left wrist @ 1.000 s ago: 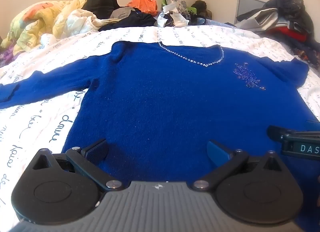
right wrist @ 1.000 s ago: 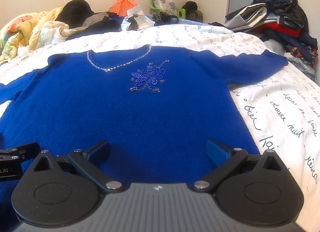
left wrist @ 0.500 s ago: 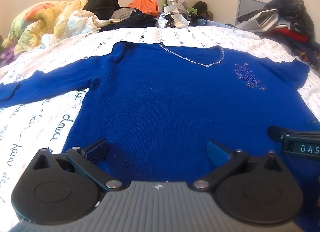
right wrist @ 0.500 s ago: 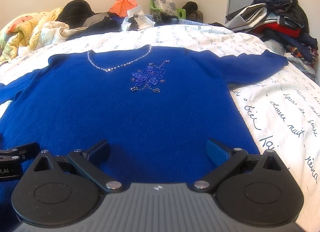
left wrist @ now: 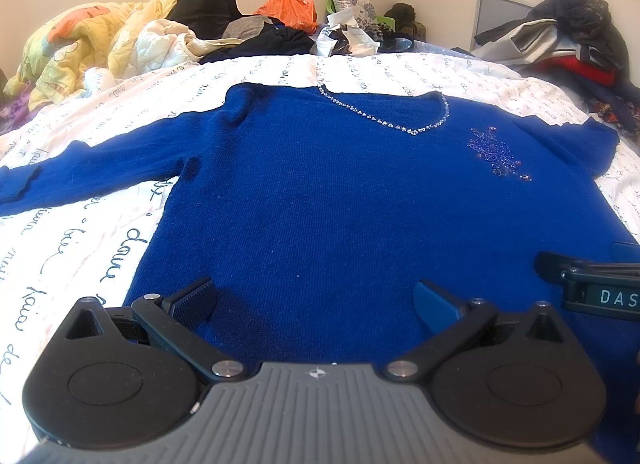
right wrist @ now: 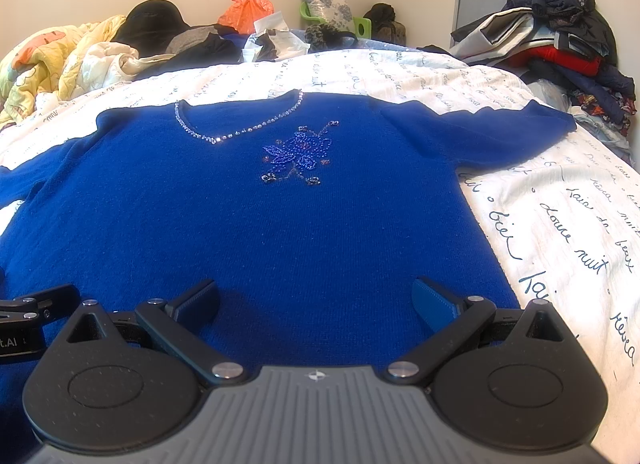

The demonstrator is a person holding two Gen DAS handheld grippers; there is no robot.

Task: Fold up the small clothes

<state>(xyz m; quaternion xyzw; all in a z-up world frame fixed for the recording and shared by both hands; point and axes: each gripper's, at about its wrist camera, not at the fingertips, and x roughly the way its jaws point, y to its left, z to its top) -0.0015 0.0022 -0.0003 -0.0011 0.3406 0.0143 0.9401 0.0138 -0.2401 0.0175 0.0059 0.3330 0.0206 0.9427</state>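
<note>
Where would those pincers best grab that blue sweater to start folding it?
Probably at the bottom hem, coming in low from the near edge. The blue sweater lies flat, face up, neckline away, sleeves spread. Both the left gripper and right gripper hang open over that hem, so each can pinch a corner and lift it toward the neckline.

A script-printed white bedsheet (right wrist: 560, 224), yellow quilt (left wrist: 80, 48), orange bag (right wrist: 246, 10), piled coats (right wrist: 560, 32).

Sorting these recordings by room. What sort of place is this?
Most likely a lived-in bedroom: a blue sweater lies spread on a bed sheet printed with script, a rumpled quilt and piled clothes around it.
</note>
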